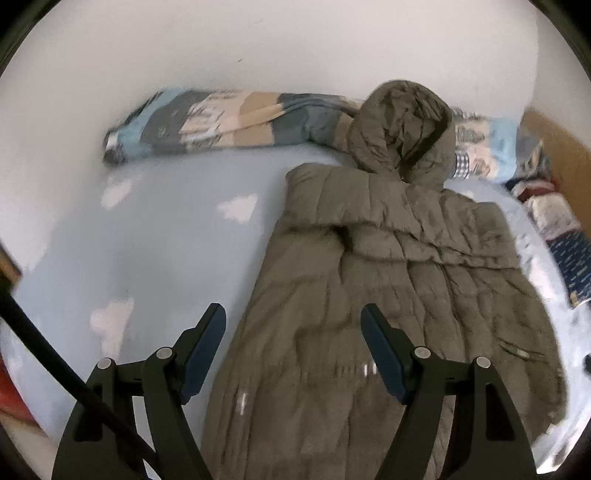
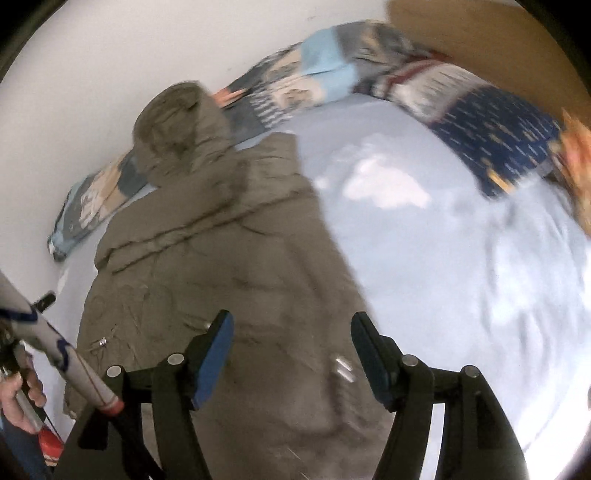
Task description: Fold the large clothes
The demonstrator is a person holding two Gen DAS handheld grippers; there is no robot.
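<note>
A large olive-grey quilted hooded coat (image 1: 388,280) lies on a pale blue bed sheet (image 1: 147,236), hood (image 1: 402,129) toward the wall. Its sleeves look folded in across the body. My left gripper (image 1: 293,314) hovers over the coat's lower left part, jaws wide apart, nothing between the blue pads. In the right wrist view the same coat (image 2: 221,266) runs up the left half of the frame. My right gripper (image 2: 291,325) hangs above the coat's lower right edge, open and holding nothing. That view is blurred.
A rolled patterned blanket (image 1: 229,118) lies along the white wall (image 1: 258,48) behind the hood. More patterned bedding (image 2: 491,136) sits at the bed's right, by a brown headboard (image 2: 480,33). A hand (image 2: 22,402) holding the other tool's handle shows at lower left.
</note>
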